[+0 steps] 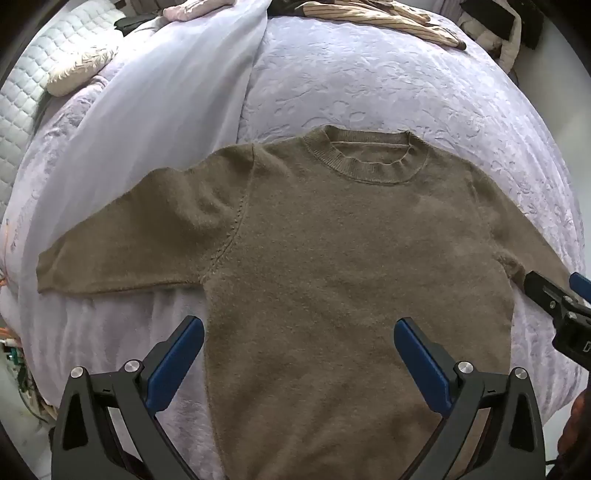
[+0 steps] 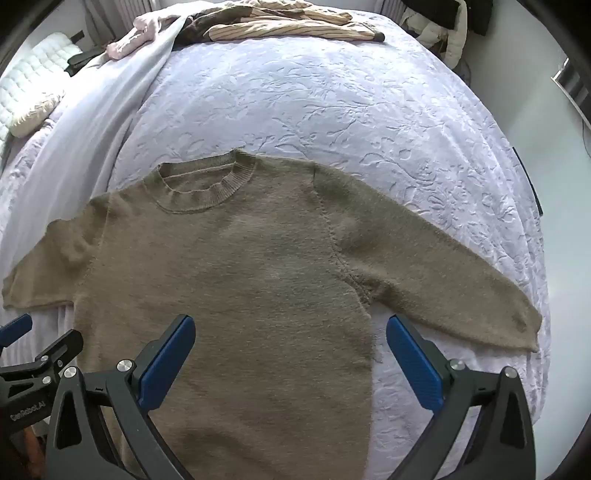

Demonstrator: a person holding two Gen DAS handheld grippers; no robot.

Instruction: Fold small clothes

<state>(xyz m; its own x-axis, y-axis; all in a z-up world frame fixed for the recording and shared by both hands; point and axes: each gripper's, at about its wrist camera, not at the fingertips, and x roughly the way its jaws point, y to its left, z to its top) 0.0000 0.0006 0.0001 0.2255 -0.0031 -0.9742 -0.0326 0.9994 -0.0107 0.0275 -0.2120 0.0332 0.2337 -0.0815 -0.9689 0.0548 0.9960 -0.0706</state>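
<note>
Both tongs point down over the bed with their blue pads wide apart, and nothing is held. Left gripper (image 1: 299,343) hangs over the lower left side of the fuzzy olive-brown knit sweater (image 1: 343,266). Right gripper (image 2: 291,339) hangs over the lower right side of it.

That sweater lies flat, front up, on the pale lilac bedspread with a raised leaf pattern (image 2: 332,110). Its ribbed neck points to 12 o'clock, and its sleeves spread toward 9 and 3 o'clock. Far off at 12 o'clock lies a tan striped cloth (image 2: 295,26), with a pink cloth (image 2: 133,37) at 11 o'clock.
</note>
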